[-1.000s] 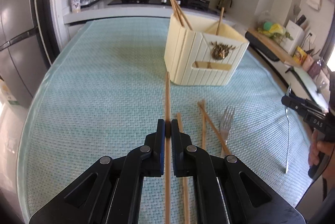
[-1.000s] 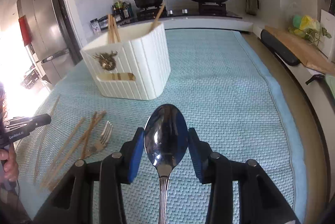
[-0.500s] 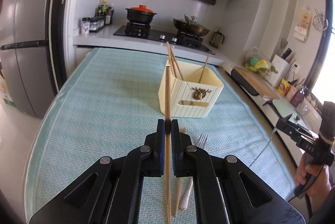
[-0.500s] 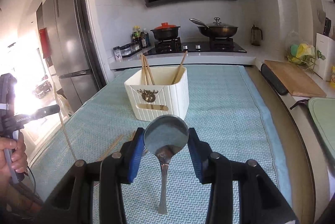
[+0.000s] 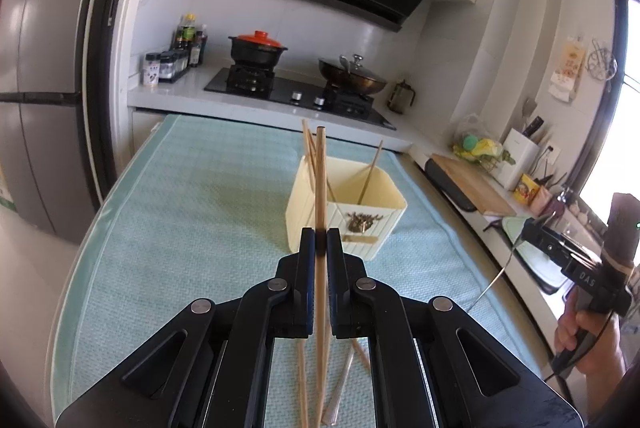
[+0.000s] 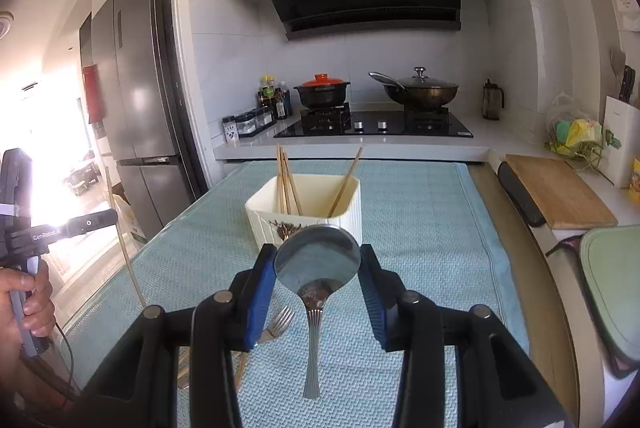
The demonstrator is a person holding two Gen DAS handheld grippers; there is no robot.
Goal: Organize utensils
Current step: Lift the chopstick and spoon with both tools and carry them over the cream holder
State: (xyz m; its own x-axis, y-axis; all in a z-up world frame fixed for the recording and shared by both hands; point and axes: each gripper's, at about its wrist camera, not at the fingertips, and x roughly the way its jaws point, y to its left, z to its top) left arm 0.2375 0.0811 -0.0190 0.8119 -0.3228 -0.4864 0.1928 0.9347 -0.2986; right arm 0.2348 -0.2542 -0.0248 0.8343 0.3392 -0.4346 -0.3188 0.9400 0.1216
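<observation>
The left tool (image 5: 321, 242) pinches one chopstick (image 5: 320, 187) upright, tip up, ready to drop into the cream utensil holder (image 5: 348, 216) mid-counter. The right tool (image 6: 318, 262) clamps a spoon (image 6: 316, 268) by its bowl, handle hanging down for the same holder.

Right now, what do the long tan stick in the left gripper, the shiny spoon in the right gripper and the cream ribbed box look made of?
Long tan stick: likely bamboo or wood, matte, pale grain-coloured.
Shiny spoon: metal, probably stainless steel, polished; its bowl mirrors the room.
Cream ribbed box: seemingly moulded plastic, smooth satin walls with even ribs; ceramic not excluded.
</observation>
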